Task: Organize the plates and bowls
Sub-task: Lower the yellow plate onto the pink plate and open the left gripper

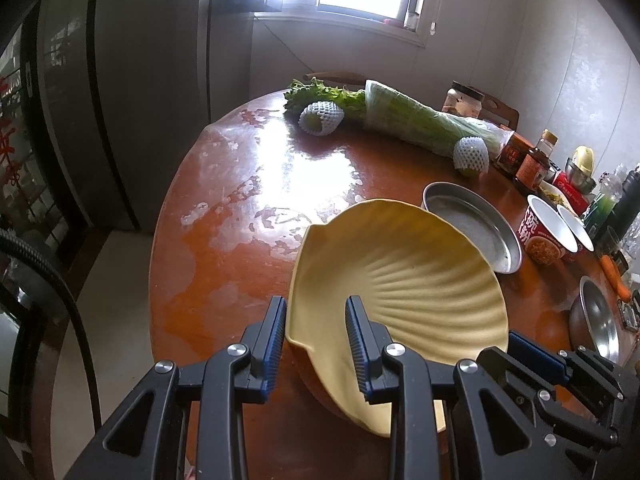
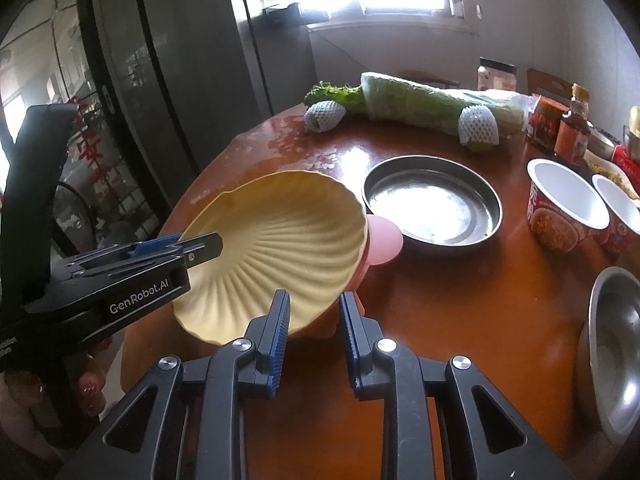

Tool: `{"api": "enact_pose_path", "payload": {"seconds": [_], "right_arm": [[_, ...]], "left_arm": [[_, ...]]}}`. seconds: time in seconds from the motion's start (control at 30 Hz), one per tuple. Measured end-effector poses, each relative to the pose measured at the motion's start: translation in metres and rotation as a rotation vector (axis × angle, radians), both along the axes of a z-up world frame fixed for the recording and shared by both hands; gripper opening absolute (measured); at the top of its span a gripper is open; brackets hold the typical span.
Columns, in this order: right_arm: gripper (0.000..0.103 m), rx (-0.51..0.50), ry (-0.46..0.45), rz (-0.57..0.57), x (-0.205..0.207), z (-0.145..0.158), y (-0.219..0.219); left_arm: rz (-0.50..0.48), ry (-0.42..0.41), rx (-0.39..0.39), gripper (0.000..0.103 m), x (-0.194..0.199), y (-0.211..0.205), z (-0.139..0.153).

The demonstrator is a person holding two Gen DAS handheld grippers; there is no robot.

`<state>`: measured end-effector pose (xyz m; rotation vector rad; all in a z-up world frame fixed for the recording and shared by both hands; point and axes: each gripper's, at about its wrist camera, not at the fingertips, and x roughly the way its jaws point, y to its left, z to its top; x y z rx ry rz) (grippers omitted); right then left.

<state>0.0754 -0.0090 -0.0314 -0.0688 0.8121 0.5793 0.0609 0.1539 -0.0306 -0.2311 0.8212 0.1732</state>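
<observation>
A yellow shell-shaped plate (image 1: 400,280) is tilted above the round wooden table (image 1: 240,264). My left gripper (image 1: 316,320) has one finger on each side of the plate's near rim; in the right wrist view it (image 2: 200,246) clamps the plate (image 2: 280,232) from the left. My right gripper (image 2: 314,314) straddles the plate's near right edge, jaws apart with a gap showing; it shows in the left wrist view (image 1: 532,350). A pink object (image 2: 382,240) sits under the plate's right rim. A steel round tray (image 2: 432,204) lies behind it, also in the left wrist view (image 1: 472,228).
A steel bowl (image 2: 616,344) sits at the right edge. Two instant-noodle cups (image 2: 568,204) stand at right. Bagged greens (image 2: 420,100), two foam-netted fruits (image 2: 478,124), jars and sauce bottles (image 1: 532,160) line the back. A carrot (image 1: 614,276) lies far right. A fridge (image 1: 140,80) stands left.
</observation>
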Motion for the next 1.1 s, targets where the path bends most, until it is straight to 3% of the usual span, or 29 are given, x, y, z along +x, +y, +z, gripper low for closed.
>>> {"api": "enact_pose_path", "payload": {"seconds": [0.53, 0.77, 1.1], "right_arm": [[0.034, 0.012, 0.021, 0.023, -0.004, -0.001, -0.003], [0.035, 0.009, 0.009, 0.006, -0.007, 0.002, -0.007], [0.035, -0.003, -0.089, -0.017, -0.017, 0.020, -0.018]], "left_arm": [[0.003, -0.007, -0.014, 0.032, -0.002, -0.002, 0.000], [0.009, -0.029, -0.008, 0.037, -0.009, -0.002, 0.008], [-0.003, -0.070, 0.012, 0.038, -0.019, -0.011, 0.027]]}}
